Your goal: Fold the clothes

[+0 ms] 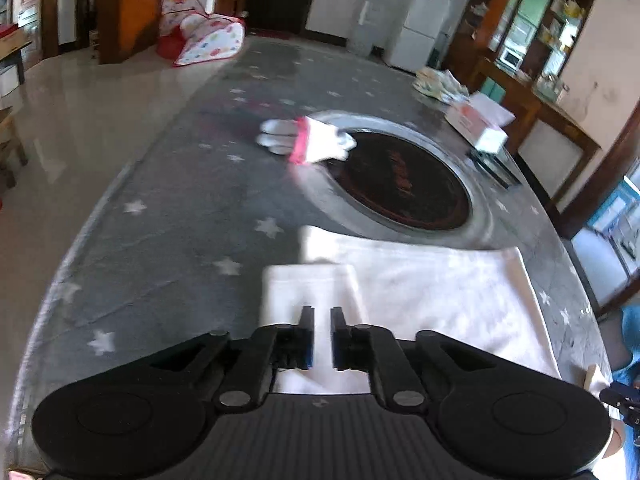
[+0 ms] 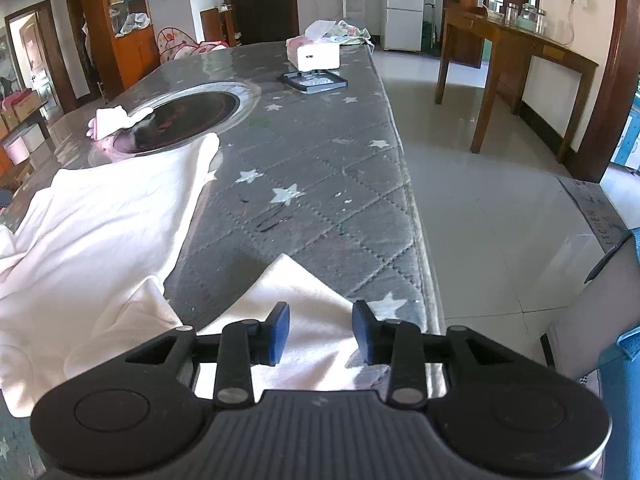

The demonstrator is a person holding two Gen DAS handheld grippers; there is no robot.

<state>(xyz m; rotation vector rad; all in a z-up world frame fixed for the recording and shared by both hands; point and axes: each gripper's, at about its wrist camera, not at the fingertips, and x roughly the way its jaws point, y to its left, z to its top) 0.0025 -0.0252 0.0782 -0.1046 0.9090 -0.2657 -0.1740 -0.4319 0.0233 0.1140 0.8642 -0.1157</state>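
A pale pink-white garment (image 1: pixel 440 292) lies spread on the grey star-patterned table cover (image 1: pixel 180 240). My left gripper (image 1: pixel 322 312) is shut on a fold of the garment, and a flap of cloth stands up between and beyond its fingers. In the right wrist view the garment (image 2: pixel 100 232) lies at the left, with a sleeve or corner (image 2: pixel 296 300) reaching under my right gripper (image 2: pixel 321 316). The right gripper is open, its blue pads (image 2: pixel 282 326) hovering just over that corner near the table's right edge.
A round dark hotplate with a metal rim (image 1: pixel 404 184) is set in the table beyond the garment. White gloves with a pink cuff (image 1: pixel 308 140) lie at its rim. A tissue box (image 2: pixel 314 54) and a dark tray (image 2: pixel 314 80) sit further back. The table edge (image 2: pixel 420 240) drops to tiled floor.
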